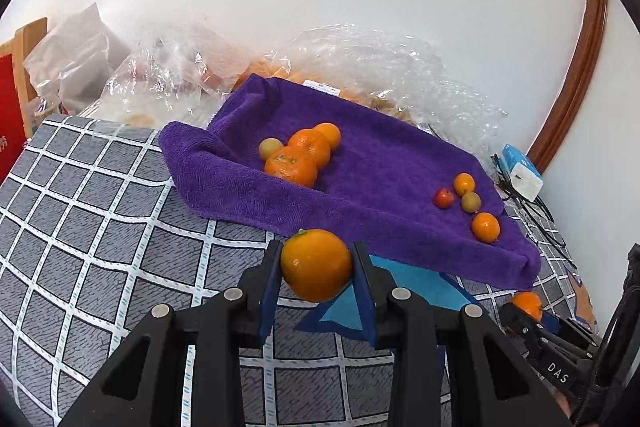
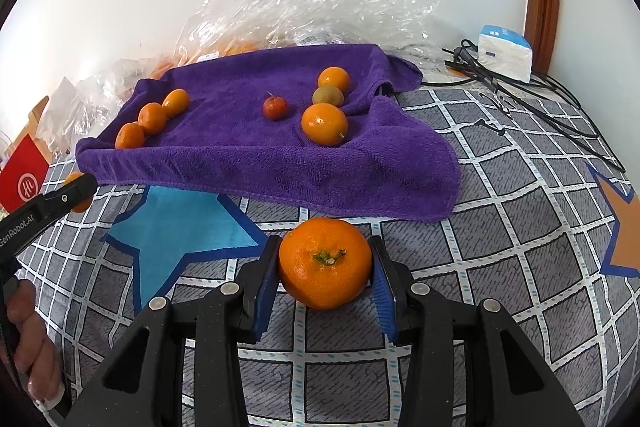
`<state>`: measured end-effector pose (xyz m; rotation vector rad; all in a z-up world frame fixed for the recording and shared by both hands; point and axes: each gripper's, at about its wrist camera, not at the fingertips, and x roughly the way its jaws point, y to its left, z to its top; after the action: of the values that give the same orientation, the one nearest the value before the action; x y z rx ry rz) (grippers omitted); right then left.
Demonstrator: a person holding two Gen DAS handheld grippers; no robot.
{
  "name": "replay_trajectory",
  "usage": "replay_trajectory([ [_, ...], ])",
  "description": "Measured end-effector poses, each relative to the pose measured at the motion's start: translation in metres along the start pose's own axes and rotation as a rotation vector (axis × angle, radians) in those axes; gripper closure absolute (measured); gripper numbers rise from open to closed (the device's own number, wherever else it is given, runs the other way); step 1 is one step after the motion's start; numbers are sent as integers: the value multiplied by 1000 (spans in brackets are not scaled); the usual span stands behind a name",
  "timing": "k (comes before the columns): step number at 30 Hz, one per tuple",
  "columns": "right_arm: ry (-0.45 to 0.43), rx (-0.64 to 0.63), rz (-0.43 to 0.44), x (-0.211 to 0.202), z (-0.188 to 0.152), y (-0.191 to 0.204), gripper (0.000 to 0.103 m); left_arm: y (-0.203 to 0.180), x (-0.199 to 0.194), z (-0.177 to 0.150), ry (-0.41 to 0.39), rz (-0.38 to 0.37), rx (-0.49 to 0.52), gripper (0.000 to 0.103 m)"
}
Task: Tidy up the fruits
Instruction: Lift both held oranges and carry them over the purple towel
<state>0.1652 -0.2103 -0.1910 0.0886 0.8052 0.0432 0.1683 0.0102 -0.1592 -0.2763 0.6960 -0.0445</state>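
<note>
Both grippers loaded: left gripper point(image 1: 316, 267) fingers clamp an orange point(image 1: 316, 265), right gripper point(image 2: 325, 267) a mandarin point(image 2: 325, 263), both probably lifted, short of towel point(image 2: 256, 163). Keep squeeze light, release beside matching piles.

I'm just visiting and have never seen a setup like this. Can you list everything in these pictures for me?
towel: one, purple, spread on the bedsheet
oranges on towel: five; three in a row at one end, two at the other
green fruits: two, one beside each group
red fruit: one, small, mid-towel
bedsheet: grey checks, blue and orange stars
plastic bags: clear, crumpled, against the wall behind the towel
white box: one, with black cables, far corner
red bag: one, at the bed's edge
left gripper: jaws shut on an orange
right gripper: jaws shut on a mandarin
</note>
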Motion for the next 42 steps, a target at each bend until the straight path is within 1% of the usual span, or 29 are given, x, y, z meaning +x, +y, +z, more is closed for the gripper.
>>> replay_trajectory([
  [2,-4,-7,-7,-1,0,1,61,0,-1,0,-2,-4,0,71],
  [7,-18,-19,-6,-4,-1,3,61,0,-4,0,-33,22,12,71],
  [10,-29,-14,3,-6,0,2,61,1,-3,1,-33,37,9,71],
  [16,-19,-1,16,-10,5,0,61,8,-11,12,-21,17,-25,71],
  [19,-37,-13,30,-19,16,1,61,8,-14,25,1,27,9,71],
  [24,-63,-11,58,-22,50,4,61,12,-18,51,-15,58,37,71],
  [28,-57,-30,66,-9,78,16,61,23,-20,71,-20,52,19,71],
  [32,-25,-61,110,17,99,34,61,29,-13,88,-10,67,25,71],
  [35,14,-82,108,39,101,43,61,30,-3,95,12,68,32,71],
  [38,40,-101,102,56,96,48,61,26,9,98,34,60,48,71],
  [42,63,-101,100,68,91,47,61,14,29,98,66,47,77,71],
])
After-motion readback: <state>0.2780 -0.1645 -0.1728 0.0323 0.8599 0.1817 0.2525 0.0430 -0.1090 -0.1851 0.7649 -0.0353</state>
